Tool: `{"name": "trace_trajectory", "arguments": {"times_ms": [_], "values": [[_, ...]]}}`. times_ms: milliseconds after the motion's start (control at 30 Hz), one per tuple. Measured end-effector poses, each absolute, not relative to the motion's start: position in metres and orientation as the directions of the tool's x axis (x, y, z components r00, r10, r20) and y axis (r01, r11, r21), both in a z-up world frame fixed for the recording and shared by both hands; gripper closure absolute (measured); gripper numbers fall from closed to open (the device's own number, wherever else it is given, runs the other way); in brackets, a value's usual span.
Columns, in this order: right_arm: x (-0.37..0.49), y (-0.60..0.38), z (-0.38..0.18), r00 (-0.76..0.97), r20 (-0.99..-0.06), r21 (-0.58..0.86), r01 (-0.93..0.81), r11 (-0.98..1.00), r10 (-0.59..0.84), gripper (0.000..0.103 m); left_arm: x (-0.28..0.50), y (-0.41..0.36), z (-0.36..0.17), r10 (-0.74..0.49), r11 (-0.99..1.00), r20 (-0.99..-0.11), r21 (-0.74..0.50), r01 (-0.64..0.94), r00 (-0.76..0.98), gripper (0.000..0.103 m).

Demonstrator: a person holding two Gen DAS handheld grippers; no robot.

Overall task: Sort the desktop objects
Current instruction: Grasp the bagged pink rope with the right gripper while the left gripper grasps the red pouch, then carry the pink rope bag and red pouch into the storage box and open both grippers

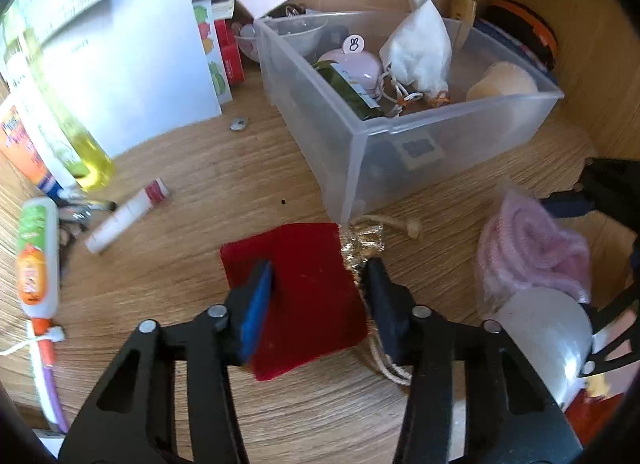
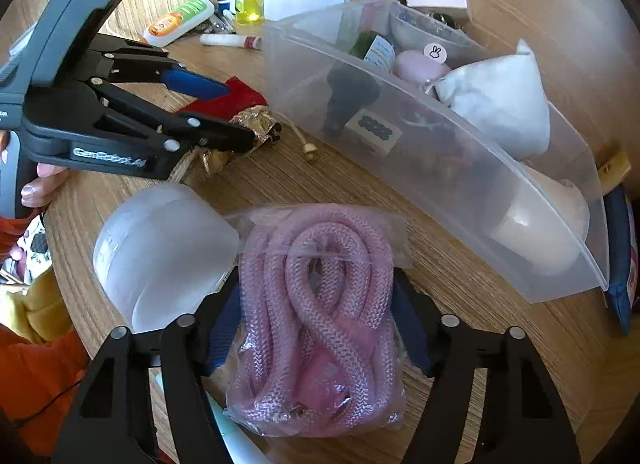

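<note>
Right wrist view: our right gripper (image 2: 316, 324) straddles the bagged pink rope (image 2: 316, 304), a pad at each flank of the bundle; whether the pads already press we cannot tell. We judge it light, soft and springy, its plastic wrap slippery, so the thick middle of the coil is the best hold. Just left of it lies a frosted white jar (image 2: 160, 252).

Our left gripper (image 1: 320, 292) is half spread over the red felt pouch (image 1: 308, 296), one pad on the cloth, the other at its gold-trimmed edge (image 1: 360, 240). It looks flat and limp, so we would pinch the gathered mouth.

Ahead of both stands the clear plastic bin (image 1: 460, 136), holding a white drawstring bag (image 1: 420, 48), a green bottle (image 1: 348, 88), a pink case (image 1: 360, 64) and a pale round thing (image 1: 504, 80).
</note>
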State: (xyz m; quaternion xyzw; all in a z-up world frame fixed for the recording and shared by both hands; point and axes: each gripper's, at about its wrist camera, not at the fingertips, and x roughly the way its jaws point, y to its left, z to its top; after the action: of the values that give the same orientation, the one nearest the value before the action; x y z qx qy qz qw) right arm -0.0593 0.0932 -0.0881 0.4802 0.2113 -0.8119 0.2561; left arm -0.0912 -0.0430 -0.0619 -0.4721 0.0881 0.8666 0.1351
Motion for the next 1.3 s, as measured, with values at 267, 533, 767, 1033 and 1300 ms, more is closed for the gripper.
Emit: {"name": "trace_trajectory", "arguments": {"times_ms": [267,533,767,1033,1300], "values": [[-0.046,0.11,-0.073,-0.436,-0.861,-0.057,0.594,-0.803,-0.261,0.041,-0.078,-0.037,-0.048,0.148,-0.95,-0.814,0.041,-0.31,-0.561,0.084],[-0.035,0.137,-0.045,-0.487,-0.814,-0.01,0.558,-0.83,-0.318,0.042,-0.06,-0.028,-0.026,0.148,-0.953,-0.768,0.057,-0.297,-0.623,0.087],[-0.027,0.158,-0.023,-0.532,-0.769,0.02,0.535,-0.845,-0.355,0.042,-0.047,-0.024,-0.005,0.18,-0.95,-0.729,0.045,-0.309,-0.66,0.087],[-0.041,0.172,0.001,-0.613,-0.7,0.037,0.479,-0.877,-0.365,0.042,-0.042,-0.007,0.015,0.226,-0.941,-0.69,0.029,-0.338,-0.688,0.087],[-0.054,0.191,0.022,-0.689,-0.641,0.04,0.41,-0.911,-0.338,0.042,-0.055,0.006,0.033,0.267,-0.937,-0.652,-0.004,-0.349,-0.709,0.087]]}}
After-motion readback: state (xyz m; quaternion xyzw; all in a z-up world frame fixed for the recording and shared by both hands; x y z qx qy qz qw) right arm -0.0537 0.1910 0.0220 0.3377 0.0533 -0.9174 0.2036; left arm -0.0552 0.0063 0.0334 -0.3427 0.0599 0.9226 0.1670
